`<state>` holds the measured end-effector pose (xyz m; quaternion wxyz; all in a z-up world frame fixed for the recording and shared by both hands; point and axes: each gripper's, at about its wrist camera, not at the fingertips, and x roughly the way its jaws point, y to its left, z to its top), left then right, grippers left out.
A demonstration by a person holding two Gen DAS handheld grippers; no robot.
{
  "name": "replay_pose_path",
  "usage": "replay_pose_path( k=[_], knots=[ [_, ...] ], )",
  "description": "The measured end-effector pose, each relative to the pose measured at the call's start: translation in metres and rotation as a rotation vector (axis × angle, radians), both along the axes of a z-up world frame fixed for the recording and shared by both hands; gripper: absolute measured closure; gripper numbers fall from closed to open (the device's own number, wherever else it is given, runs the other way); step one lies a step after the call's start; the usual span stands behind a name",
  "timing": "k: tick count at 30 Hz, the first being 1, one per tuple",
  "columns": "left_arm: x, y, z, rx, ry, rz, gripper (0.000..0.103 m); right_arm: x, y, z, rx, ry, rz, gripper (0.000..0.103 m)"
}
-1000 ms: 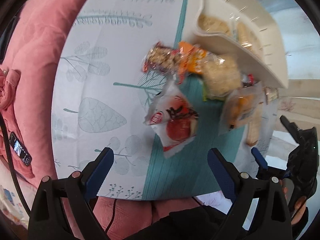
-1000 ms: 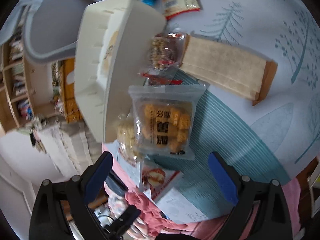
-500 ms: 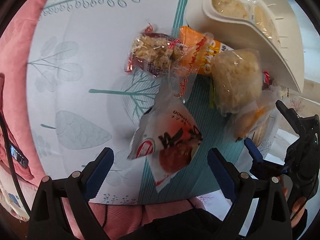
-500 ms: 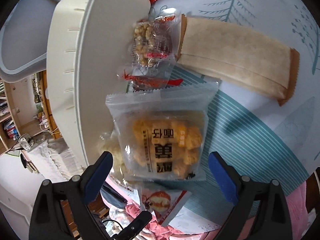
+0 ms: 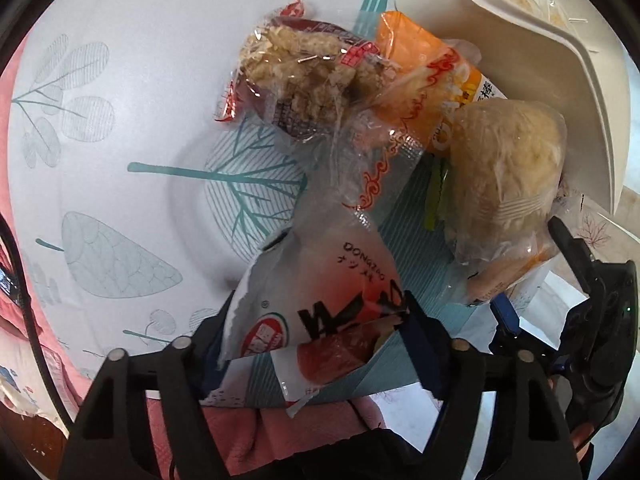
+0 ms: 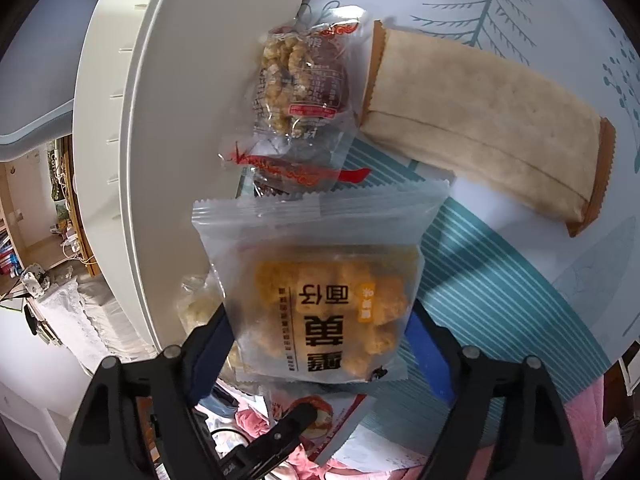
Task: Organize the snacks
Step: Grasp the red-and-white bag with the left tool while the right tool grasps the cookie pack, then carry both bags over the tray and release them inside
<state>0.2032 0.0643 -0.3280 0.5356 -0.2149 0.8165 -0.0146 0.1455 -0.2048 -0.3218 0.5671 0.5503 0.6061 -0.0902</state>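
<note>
Tablecloth [image 5: 120, 128] white with teal leaf and tree prints, brightly lit. Pink fabric [image 5: 256, 432] at 6 o'clock in left wrist view. Wooden shelving [image 6: 24, 216] at 9 o'clock in right wrist view, white lace cover [image 6: 76, 320] below.

"DONGZHAO" is printed in dark letters on the white and red snack packet [image 5: 320, 312], above large black characters and a red and green round logo. Large dark Chinese characters, seen upside down, are printed on the clear packet of yellow puffs [image 6: 320, 300]. Nothing else can be read.
</note>
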Motion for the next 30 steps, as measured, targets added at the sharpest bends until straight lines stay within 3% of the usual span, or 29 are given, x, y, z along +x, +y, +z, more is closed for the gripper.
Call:
replay_pose_path(
  k=[14, 23, 30],
  knots=[
    [-0.008, 0.024, 0.010, -0.032, -0.042, -0.014, 0.035, -0.028, 0.011, 0.013, -0.012, -0.032, 0.031, 0.032],
    [-0.017, 0.046, 0.040, -0.013, -0.104, -0.054, 0.035, -0.043, 0.037, 0.045, -0.088, -0.138, 0.084, 0.032],
    [-0.018, 0.061, 0.085, -0.036, -0.184, -0.074, 0.034, -0.051, 0.056, 0.076, -0.174, -0.248, 0.157, 0.032]
  ],
)
